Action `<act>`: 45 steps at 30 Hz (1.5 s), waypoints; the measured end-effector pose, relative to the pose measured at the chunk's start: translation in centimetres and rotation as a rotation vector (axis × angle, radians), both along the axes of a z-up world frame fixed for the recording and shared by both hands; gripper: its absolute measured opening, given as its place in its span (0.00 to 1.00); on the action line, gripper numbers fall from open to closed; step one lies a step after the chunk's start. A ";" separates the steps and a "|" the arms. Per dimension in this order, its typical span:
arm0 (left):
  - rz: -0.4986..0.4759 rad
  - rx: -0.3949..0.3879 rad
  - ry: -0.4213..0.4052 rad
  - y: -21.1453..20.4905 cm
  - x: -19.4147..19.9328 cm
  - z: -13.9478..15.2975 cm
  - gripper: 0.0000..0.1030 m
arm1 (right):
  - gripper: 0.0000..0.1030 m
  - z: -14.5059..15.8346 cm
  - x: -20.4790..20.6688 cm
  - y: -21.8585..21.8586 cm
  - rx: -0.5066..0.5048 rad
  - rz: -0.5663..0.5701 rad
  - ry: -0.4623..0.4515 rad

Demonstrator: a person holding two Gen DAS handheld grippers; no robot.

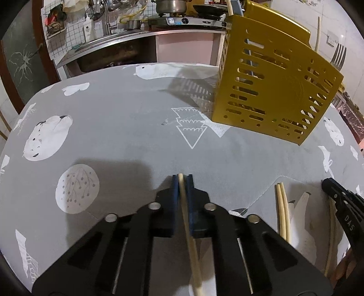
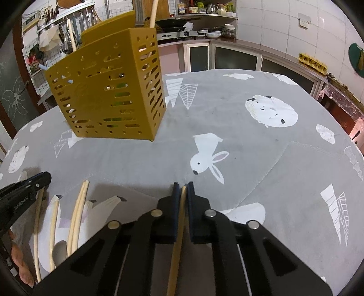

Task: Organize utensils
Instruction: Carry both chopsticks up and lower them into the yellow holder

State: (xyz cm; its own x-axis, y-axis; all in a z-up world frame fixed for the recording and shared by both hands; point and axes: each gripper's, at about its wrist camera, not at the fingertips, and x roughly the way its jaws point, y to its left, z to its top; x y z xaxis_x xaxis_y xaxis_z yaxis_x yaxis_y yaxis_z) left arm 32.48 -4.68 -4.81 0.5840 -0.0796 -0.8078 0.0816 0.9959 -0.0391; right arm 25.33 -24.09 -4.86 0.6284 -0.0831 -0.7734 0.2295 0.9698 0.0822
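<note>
On grey animal-print tablecloth (image 1: 127, 141), yellow caddy (image 1: 273, 91), kitchen bkgd

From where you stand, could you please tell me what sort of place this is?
Most likely a home kitchen: a gas stove with a steel pot on it, a sink below a hanging rack, and a table holding a yellow utensil caddy.

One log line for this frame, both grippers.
left gripper: shut on chopstick | right gripper: shut on chopstick | holder: upright on table

Bare grey tablecloth (image 1: 118, 145) ahead, yellow utensil holder (image 1: 270, 91) blocking far side, loose chopsticks (image 2: 77, 214) between grippers.
</note>
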 end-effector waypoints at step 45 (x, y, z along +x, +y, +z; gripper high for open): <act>-0.018 -0.071 -0.603 1.9 -12.4 15.1 0.04 | 0.05 15.8 -9.2 0.8 -0.084 -0.030 -0.589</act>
State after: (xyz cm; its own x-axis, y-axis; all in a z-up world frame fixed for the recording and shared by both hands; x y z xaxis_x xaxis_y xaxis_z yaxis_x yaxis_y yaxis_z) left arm 20.11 -2.73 10.28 0.9351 -0.1354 -0.3275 0.1268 0.9908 -0.0473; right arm 16.16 -23.33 10.92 0.9463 -0.1528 -0.2850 0.1954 0.9724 0.1276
